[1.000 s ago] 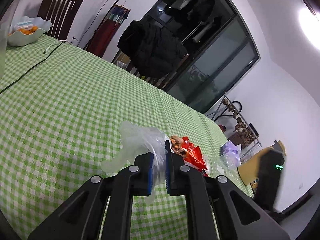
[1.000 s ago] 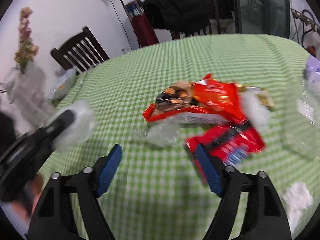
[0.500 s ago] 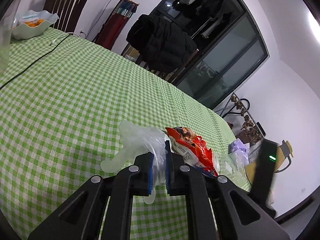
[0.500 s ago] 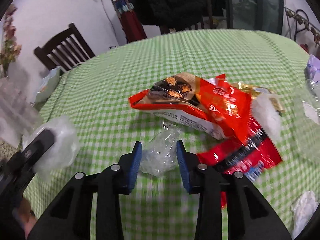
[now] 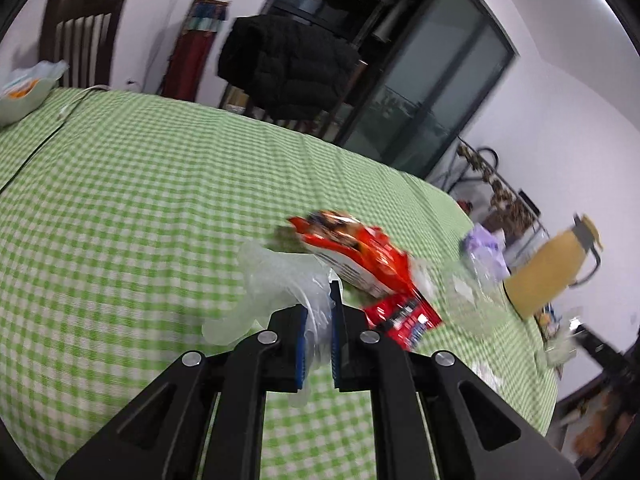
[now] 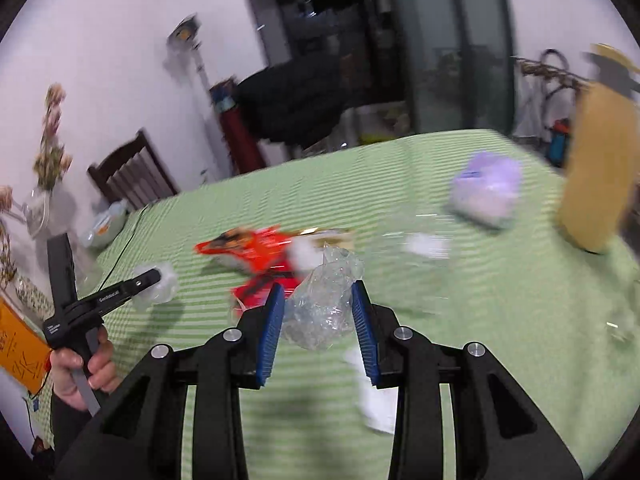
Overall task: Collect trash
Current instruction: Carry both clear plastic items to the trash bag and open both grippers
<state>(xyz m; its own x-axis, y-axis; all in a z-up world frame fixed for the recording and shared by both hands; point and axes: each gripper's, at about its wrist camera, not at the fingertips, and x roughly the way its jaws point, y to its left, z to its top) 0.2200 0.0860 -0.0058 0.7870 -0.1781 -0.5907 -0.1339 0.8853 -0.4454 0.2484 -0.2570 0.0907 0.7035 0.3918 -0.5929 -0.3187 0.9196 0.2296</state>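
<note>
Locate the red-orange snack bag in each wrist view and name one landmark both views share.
Left wrist view: the red-orange snack bag lies right of centre on the green checked tablecloth, just beyond the left gripper.
Right wrist view: the same bag lies left of centre, beyond the right gripper.
Shared landmark: the yellow jug, at the right edge of both views.

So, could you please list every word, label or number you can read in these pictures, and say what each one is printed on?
Left gripper: white lettering along its arm and a second line on its body, both too blurred to read.
Orange sign: dark characters, cut off at the frame edge, unreadable.
Red snack wrappers: white print, too blurred to read.
Purple packet: a small blue mark, illegible.
No text reads clearly anywhere.
</note>
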